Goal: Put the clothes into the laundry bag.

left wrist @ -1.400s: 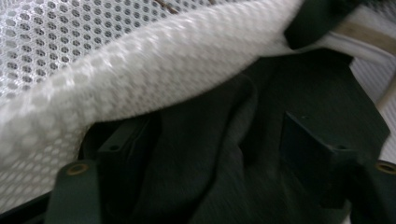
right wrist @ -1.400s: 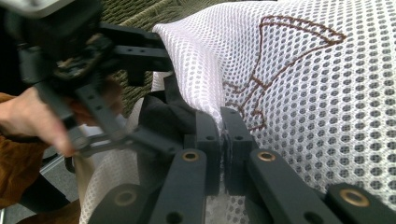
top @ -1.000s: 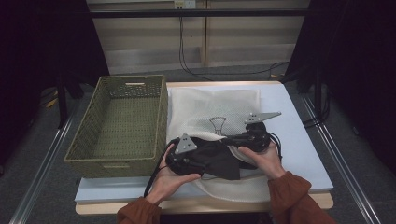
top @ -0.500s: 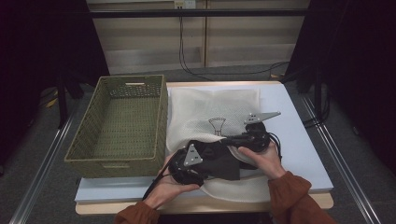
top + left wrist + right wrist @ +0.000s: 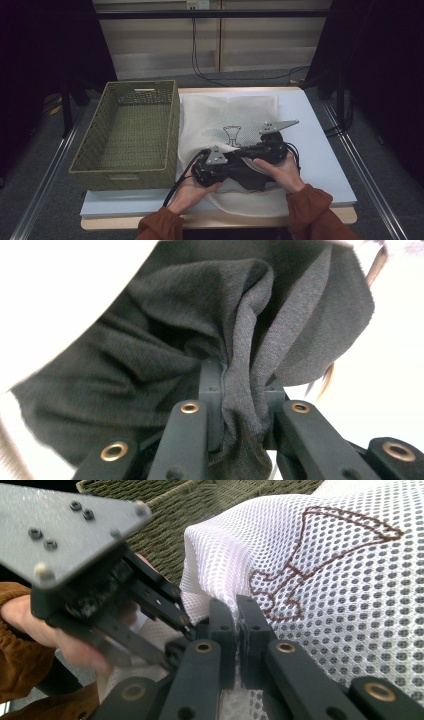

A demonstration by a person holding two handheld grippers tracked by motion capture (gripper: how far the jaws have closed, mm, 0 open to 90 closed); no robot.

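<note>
High view: white mesh bag (image 5: 227, 117) lies flat just right of the green wicker basket (image 5: 127, 135); at the bag's near end, a dark grey cloth (image 5: 250, 175) sits between left gripper (image 5: 207, 170) and right gripper (image 5: 250, 151), both low over the bag. Left gripper view: the left gripper (image 5: 240, 390) has just been closing, and its jaws now pinch a bunched fold of the cloth (image 5: 200, 325). Right gripper view: right gripper (image 5: 236, 617) jaws together, clamped on the bag's (image 5: 340, 580) mesh edge, basket (image 5: 200, 500) beyond it.
</note>
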